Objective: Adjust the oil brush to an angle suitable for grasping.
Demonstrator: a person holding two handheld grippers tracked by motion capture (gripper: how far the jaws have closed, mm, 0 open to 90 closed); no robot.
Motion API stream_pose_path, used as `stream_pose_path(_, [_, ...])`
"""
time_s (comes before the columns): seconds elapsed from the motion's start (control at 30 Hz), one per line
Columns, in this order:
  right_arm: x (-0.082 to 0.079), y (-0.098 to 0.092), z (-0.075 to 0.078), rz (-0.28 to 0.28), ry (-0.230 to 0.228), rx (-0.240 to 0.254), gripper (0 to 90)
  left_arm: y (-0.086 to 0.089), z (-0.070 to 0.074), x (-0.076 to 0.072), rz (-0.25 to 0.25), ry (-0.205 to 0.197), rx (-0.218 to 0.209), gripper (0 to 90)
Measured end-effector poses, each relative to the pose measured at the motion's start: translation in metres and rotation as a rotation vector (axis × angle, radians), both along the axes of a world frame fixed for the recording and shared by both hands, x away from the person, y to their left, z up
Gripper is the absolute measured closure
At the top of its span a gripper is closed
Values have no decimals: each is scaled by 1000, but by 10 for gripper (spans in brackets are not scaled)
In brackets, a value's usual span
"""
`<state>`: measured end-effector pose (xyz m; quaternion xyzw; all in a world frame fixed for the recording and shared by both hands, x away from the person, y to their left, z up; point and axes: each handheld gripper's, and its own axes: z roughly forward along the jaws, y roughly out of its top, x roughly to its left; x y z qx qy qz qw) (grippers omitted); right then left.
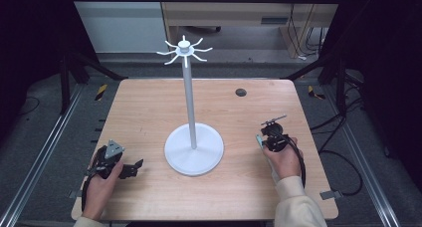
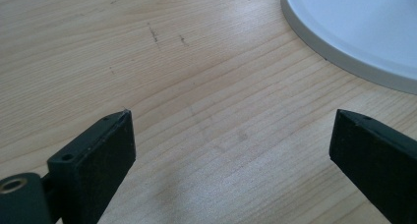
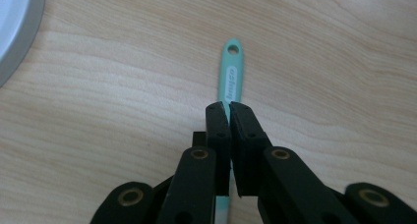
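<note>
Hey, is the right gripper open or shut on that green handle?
Shut on it. In the right gripper view the right gripper has both black jaws pressed together with the teal handle pinched between them, its holed end sticking out beyond the tips.

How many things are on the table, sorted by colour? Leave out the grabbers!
White: 1, the hook stand
Mint green: 1, the thin handle with a hole at its tip, pinched in the right gripper
Total: 2
</note>
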<state>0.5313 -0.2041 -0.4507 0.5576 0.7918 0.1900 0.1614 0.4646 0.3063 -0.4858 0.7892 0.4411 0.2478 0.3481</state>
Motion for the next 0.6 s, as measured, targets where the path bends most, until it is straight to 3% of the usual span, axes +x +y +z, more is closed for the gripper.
stream_pose_path(0.27, [-6, -9, 0, -9, 71, 10, 703, 1, 0, 0, 0, 6, -1, 31])
stream_pose_path(0.6, [-13, -13, -3, -6, 128, 8, 684, 1, -1, 0, -7, 9, 1, 30])
